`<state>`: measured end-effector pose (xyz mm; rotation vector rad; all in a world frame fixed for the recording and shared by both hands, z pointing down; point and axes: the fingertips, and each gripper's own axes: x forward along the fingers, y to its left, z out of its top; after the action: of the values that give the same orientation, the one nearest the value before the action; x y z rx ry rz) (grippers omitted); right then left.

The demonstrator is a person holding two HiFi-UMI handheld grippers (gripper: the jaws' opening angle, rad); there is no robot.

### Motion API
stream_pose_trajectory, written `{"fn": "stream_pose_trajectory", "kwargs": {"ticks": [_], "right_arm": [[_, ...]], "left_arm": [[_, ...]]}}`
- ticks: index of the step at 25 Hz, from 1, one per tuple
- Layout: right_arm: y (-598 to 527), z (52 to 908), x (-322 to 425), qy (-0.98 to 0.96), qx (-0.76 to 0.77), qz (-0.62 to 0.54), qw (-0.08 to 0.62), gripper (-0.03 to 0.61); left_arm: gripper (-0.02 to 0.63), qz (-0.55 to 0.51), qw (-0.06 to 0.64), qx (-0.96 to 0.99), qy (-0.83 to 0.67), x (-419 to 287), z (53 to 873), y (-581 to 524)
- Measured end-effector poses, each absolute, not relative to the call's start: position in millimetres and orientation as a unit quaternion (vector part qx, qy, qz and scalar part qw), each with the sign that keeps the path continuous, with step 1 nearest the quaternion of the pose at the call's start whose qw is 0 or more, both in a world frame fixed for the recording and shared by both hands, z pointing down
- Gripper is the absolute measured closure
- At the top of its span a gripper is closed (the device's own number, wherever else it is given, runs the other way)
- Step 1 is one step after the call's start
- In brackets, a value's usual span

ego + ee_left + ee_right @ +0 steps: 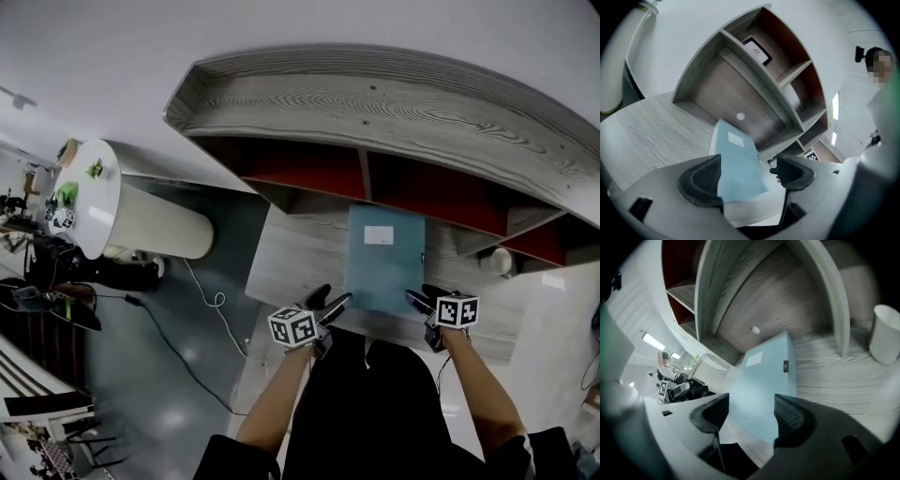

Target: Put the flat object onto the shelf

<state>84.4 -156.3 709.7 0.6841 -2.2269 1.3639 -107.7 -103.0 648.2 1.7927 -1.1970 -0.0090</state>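
1. Task's thing: the pale-blue folder (pixel 384 258) is over the middle of the bench (pixel 300 253). Its far end is just short of the shelf (pixel 394 103) along the bench's back edge. Its near end is between the 2 grippers, by the front edge. The near end looks raised; can't tell if the far end rests on the bench.
2. Risk, L side: the left gripper (pixel 330 305) has its jaws spread. The folder's near-L corner sits against one pad and the other jaw is clear of it. That's propping, not gripping, so I'd say the corner could slide off and the folder swing or drop.
3. Risk, R side: the right gripper (pixel 419 298) has its jaws set wide, w/ the near-R corner filling the gap and both pads on it. It looks like a pinch, but only at a corner. A long flat thing held that far back could twist out.
4. Risk at the shelf: the openings are low w/ an upright divider. If the folder goes in skewed, its front edge prob. catches the divider or the top board. The white cup (pixel 502 261) near the bench's R edge looks well clear.
5. Pose: both forearms reach fwd from the body and the grippers are angled in toward each other. They point fwd and down, marker cubes up.
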Motion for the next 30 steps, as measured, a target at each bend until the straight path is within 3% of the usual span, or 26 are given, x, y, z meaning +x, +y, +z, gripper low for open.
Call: {"fn": "stream_pose_trajectory", "kwargs": {"ticks": [8,9,11,17,20,23,30], "right_arm": [[-129.9,626.8,68.7,-0.861,0.230,0.407,0.201,0.338],[-130.3,613.9,68.0,-0.867,0.235,0.395,0.193,0.350],[-131.6,590.3,67.2,-0.876,0.250,0.373,0.178,0.370],[-128.0,531.8,54.3,-0.881,0.317,0.323,0.138,0.434],[-120.3,506.8,37.7,-0.880,0.351,0.293,0.129,0.470],[-104.1,485.7,16.9,-0.873,0.389,0.273,0.111,0.554],[-72.0,450.4,-26.6,-0.862,0.454,0.199,0.104,0.578]], "left_arm": [[0.260,0.019,0.387,0.778,-0.494,-77.1,573.2,-70.2],[0.295,0.020,0.372,0.784,-0.496,-77.3,563.5,-68.8],[0.472,0.019,0.335,0.794,-0.507,-82.1,543.5,-68.1],[0.573,0.002,0.269,0.797,-0.541,-124.4,487.6,-63.7],[0.588,0.013,0.249,0.799,-0.547,-149.8,470.9,-54.9],[0.591,0.027,0.223,0.805,-0.549,-177.3,453.6,-39.6],[0.594,0.017,0.191,0.795,-0.575,-247.7,426.2,-9.8]]}}
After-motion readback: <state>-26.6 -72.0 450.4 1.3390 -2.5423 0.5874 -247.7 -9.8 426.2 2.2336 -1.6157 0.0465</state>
